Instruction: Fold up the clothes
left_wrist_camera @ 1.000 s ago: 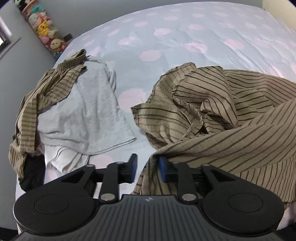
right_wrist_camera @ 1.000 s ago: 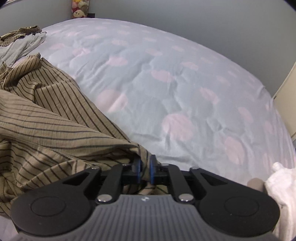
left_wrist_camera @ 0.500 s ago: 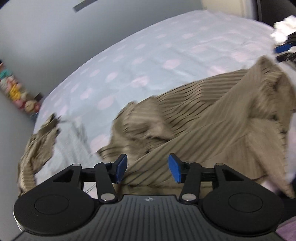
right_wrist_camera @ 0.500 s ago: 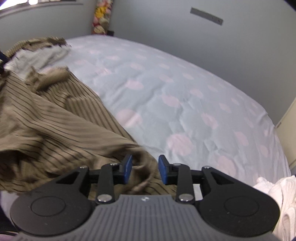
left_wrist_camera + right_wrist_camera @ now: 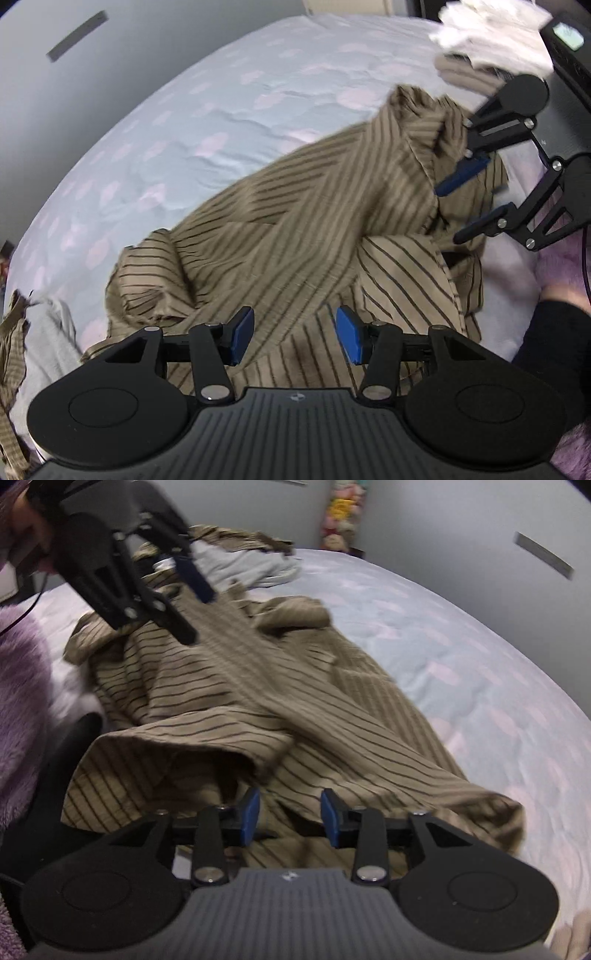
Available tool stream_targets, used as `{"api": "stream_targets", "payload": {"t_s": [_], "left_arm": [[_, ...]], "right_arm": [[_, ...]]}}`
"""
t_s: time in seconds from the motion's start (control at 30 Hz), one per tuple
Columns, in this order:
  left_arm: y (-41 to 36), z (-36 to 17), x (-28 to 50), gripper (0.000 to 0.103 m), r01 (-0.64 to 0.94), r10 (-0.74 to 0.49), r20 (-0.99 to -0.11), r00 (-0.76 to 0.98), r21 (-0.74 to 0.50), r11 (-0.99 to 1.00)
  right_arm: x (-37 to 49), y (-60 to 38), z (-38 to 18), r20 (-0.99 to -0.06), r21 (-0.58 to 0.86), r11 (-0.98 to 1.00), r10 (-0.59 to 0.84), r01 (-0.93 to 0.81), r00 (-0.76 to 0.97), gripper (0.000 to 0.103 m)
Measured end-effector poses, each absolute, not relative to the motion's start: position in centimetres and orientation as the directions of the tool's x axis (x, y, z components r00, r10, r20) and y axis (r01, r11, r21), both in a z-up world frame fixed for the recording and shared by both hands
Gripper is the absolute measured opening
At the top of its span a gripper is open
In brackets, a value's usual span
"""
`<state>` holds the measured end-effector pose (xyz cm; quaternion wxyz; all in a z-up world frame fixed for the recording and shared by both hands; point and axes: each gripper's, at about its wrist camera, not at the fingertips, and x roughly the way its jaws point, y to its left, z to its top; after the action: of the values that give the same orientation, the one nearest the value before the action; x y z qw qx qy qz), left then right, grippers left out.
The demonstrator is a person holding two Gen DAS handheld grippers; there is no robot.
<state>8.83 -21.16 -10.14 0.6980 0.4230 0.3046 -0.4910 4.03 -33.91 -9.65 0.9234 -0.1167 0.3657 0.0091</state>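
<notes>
Both claws gape, gripping nothing. The striped shirt (image 5: 295,221) lies rumpled on the bed (image 5: 221,103), stretched between left claw (image 5: 293,336) and right claw (image 5: 290,816), apparently let go there for flattening.

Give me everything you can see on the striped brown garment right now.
The striped brown garment is thin, tan woven-looking fabric with fine dark stripes. It lies crumpled and unfolded across the dotted bedspread, with overlapping folds and an open, hemmed sleeve-like end near the right gripper. Neither that nor the left gripper holds it; both are open just above the cloth. Its far end sits by a grey garment.
</notes>
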Motion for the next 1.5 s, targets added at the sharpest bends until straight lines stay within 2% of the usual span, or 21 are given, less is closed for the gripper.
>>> {"api": "stream_targets", "payload": {"t_s": [0.27,0.33,0.4,0.47,0.6,0.8,0.93,1.03,1.17,1.37,1.5], "left_arm": [[-21.8,-12.1,8.7,0.047,0.945,-0.394,-0.862,0.320,0.322,0.063],[-22.1,-12.3,8.6,0.047,0.943,-0.389,-0.865,0.318,0.331,0.034],[-22.3,-12.4,8.6,0.047,0.941,-0.386,-0.867,0.315,0.340,0.005],[-22.7,-12.5,8.7,0.047,0.939,-0.386,-0.869,0.309,0.343,-0.021],[-23.8,-12.7,8.6,0.048,0.937,-0.388,-0.878,0.281,0.338,-0.087],[-25.2,-12.9,8.1,0.049,0.920,-0.395,-0.882,0.257,0.349,-0.181],[-25.5,-13.1,7.9,0.049,0.911,-0.374,-0.890,0.261,0.355,-0.208],[-25.0,-12.7,8.0,0.049,0.916,-0.368,-0.892,0.262,0.350,-0.196],[-24.0,-12.3,7.9,0.049,0.922,-0.365,-0.893,0.262,0.344,-0.179],[-23.9,-12.2,7.6,0.049,0.933,-0.367,-0.895,0.252,0.326,-0.155],[-24.0,-12.4,7.5,0.049,0.928,-0.364,-0.896,0.256,0.333,-0.166]], "right_arm": [[6.0,-30.0,-11.8,-0.685,-0.249,0.935,0.015,-0.253,0.728,0.047],[6.1,-30.2,-11.5,-0.674,-0.240,0.936,0.031,-0.258,0.738,0.043],[6.3,-30.3,-11.3,-0.662,-0.231,0.937,0.046,-0.262,0.748,0.025],[6.4,-30.4,-11.0,-0.650,-0.222,0.938,0.062,-0.267,0.758,0.014],[6.3,-31.2,-9.9,-0.619,-0.190,0.948,0.085,-0.254,0.780,0.004],[5.2,-33.3,-7.0,-0.566,-0.119,0.972,0.102,-0.203,0.818,0.004],[5.3,-33.7,-7.2,-0.589,-0.115,0.969,0.110,-0.217,0.800,0.004],[5.6,-33.4,-8.6,-0.637,-0.167,0.954,0.087,-0.247,0.766,0.009],[6.2,-34.1,-10.0,-0.685,-0.186,0.949,0.060,-0.254,0.726,0.033],[7.6,-35.2,-10.6,-0.682,-0.082,0.964,0.132,-0.254,0.719,0.033],[9.0,-34.2,-11.3,-0.677,-0.139,0.943,0.132,-0.301,0.724,0.033]]}}
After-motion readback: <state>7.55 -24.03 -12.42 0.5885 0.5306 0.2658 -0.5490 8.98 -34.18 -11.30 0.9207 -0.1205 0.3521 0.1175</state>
